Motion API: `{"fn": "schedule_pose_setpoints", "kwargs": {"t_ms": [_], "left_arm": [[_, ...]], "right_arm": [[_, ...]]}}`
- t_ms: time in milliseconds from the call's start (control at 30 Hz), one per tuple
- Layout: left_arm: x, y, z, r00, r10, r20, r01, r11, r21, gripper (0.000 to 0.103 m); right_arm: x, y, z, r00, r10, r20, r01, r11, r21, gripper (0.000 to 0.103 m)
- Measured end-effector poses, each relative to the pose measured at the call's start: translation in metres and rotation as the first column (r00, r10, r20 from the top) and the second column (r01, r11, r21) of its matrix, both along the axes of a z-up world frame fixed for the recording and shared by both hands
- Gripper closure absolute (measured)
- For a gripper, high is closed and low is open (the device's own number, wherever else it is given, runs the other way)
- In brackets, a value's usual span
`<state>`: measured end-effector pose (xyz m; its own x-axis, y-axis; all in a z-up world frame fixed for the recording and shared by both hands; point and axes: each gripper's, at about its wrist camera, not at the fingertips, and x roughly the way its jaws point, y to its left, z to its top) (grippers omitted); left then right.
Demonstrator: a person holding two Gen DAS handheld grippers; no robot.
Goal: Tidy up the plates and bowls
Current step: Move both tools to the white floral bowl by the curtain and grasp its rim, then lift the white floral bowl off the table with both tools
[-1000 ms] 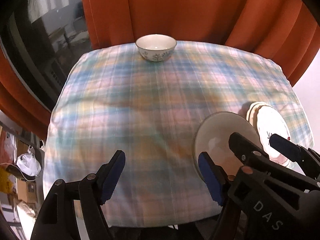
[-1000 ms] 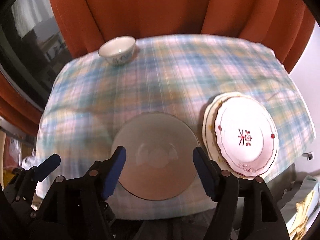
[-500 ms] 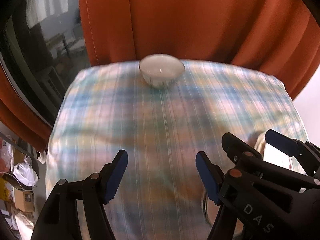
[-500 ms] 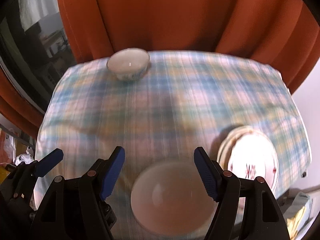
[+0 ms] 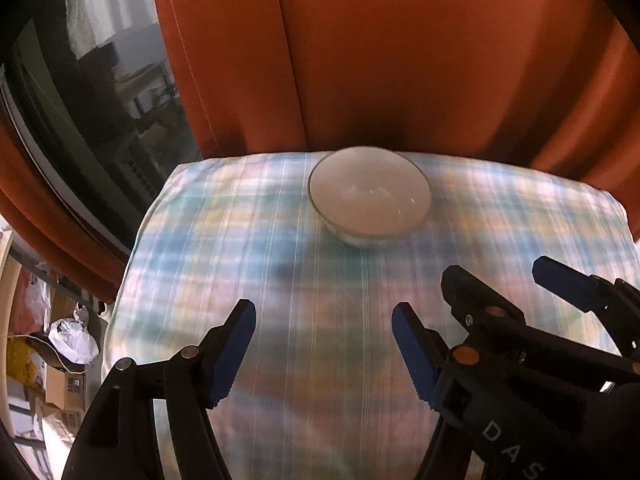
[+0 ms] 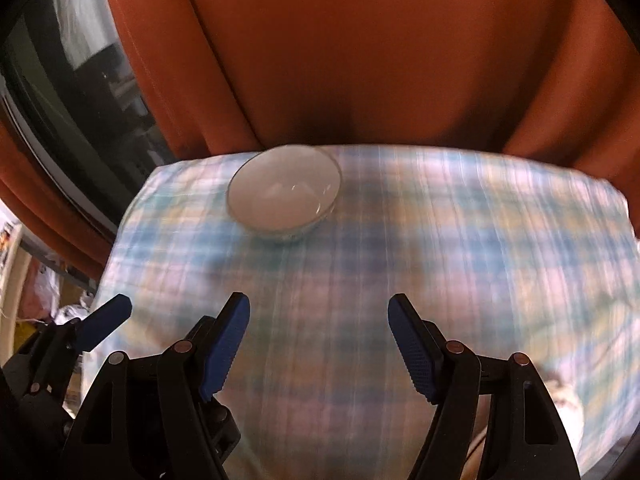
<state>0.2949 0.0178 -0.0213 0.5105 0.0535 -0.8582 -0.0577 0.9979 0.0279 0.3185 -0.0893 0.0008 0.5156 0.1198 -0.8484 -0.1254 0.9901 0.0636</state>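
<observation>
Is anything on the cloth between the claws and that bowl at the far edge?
Nothing visible: only bare checked cloth lies between the open left claw, the open right claw and the bowl.

L claw (image 5: 324, 344) & R claw (image 6: 318, 338) agape, empty

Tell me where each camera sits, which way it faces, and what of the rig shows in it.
Left wrist: rides the left gripper, looking down across the plaid tablecloth toward the bowl and orange curtain; the right gripper shows at right.
Right wrist: rides the right gripper, same heading; a left gripper finger shows at left.
Shared: bowl, tablecloth, curtain, both grippers open and empty.
</observation>
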Motion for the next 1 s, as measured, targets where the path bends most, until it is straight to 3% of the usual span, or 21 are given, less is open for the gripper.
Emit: {"fn": "schedule_pose_setpoints", "kwargs": {"t_ms": [333,467,733,833,900,967,1000], "left_arm": [[0.063,-0.007,-0.008,0.998,0.026,0.056,-0.027,1.0,0.011,0.031],[0.087,-0.008,-0.015,0.998,0.035,0.059,-0.04,0.996,0.083,0.031],[0.117,-0.001,-0.043,0.996,0.088,0.022,-0.09,0.991,0.097,0.033],[0.124,0.001,-0.056,0.996,0.094,-0.002,-0.093,0.992,0.084,0.043],[0.127,0.002,-0.062,0.995,0.095,-0.007,-0.094,0.993,0.073,0.049],[0.128,0.003,-0.067,0.996,0.088,-0.015,-0.087,0.995,0.057,0.06],[0.129,0.002,-0.069,0.996,0.086,-0.019,-0.085,0.995,0.049,0.06]], "right_arm": [[0.074,-0.01,-0.007,0.999,0.019,0.046,-0.019,1.0,-0.011,0.027],[0.096,-0.006,-0.011,0.996,0.009,0.086,-0.004,0.998,-0.059,0.026],[0.132,-0.005,-0.046,0.999,-0.005,0.04,0.006,1.0,-0.021,0.026],[0.139,-0.006,-0.058,1.0,-0.016,0.02,0.016,1.0,-0.006,0.027],[0.142,-0.006,-0.065,1.0,-0.022,0.011,0.022,1.0,-0.004,0.039],[0.145,-0.008,-0.072,0.999,-0.033,-0.004,0.033,0.999,0.004,0.045],[0.147,-0.007,-0.075,0.999,-0.042,-0.008,0.042,0.999,0.012,0.05]]}}
